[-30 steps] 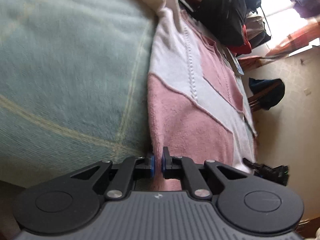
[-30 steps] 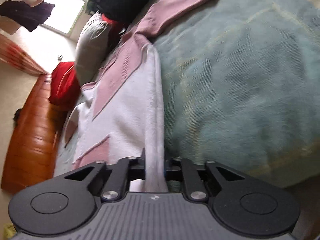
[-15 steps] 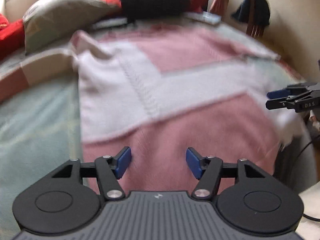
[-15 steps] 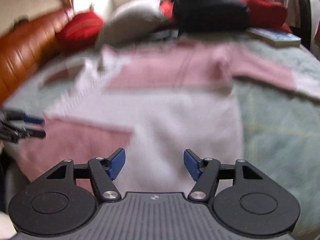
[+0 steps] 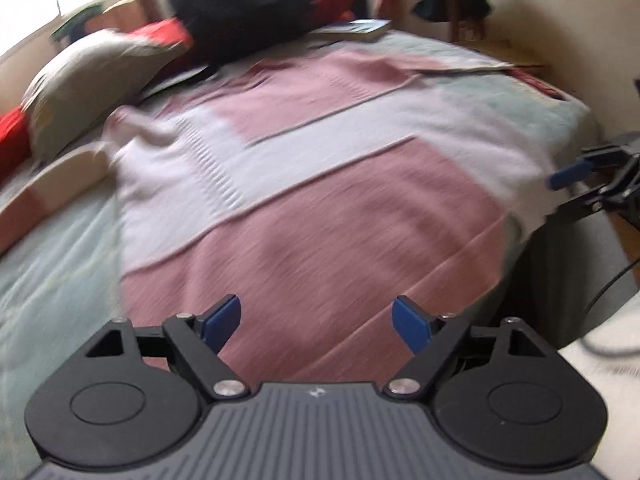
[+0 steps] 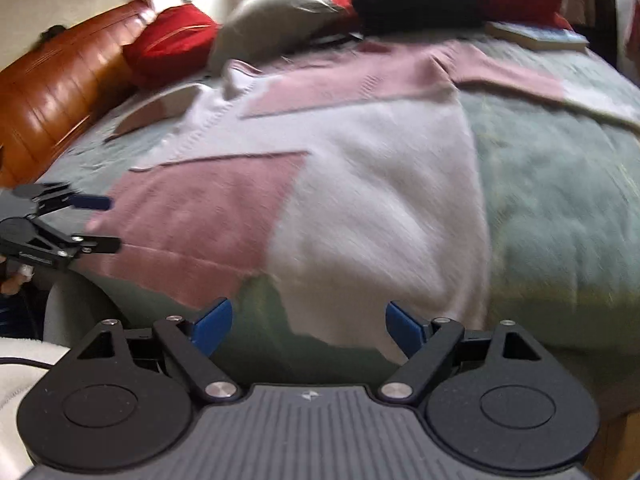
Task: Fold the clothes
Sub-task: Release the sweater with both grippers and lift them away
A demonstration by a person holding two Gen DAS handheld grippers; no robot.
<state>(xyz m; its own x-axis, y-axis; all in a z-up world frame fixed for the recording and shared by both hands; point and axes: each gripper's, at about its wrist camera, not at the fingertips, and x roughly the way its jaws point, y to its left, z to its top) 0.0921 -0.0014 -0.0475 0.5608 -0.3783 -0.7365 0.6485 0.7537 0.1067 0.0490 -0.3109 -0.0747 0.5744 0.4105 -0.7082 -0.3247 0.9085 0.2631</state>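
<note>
Lying spread flat across the green bedspread (image 5: 48, 280), hem toward the near edge and collar toward the far pillows: a pink-and-white colour-block sweater (image 5: 304, 208), unfolded, one sleeve (image 5: 52, 184) trailing off to the left, the other sleeve (image 6: 520, 76) reaching right. Farther back, left to right: red cushion (image 6: 172, 44), grey pillow (image 5: 92, 80), black heap of clothing (image 5: 240, 4), book (image 5: 356, 28). Hovering over the near hem, left gripper (image 5: 316, 320) released, blue pads (image 5: 222, 318) just parted wide, nothing between them, only pink knit below. To the right, right gripper (image 6: 308, 322) likewise let go, jaws just swung apart, empty, above the white corner that droops past the mattress edge. Likely between steps, with the first fold not yet made. Risks from here: overhanging corner sliding off under its own weight and dragging the hem askew; soft knit bunching if pinched through both layers; uneven lift by the two grippers skewing the fold line; trailing sleeves left out and caught under the body.
</note>
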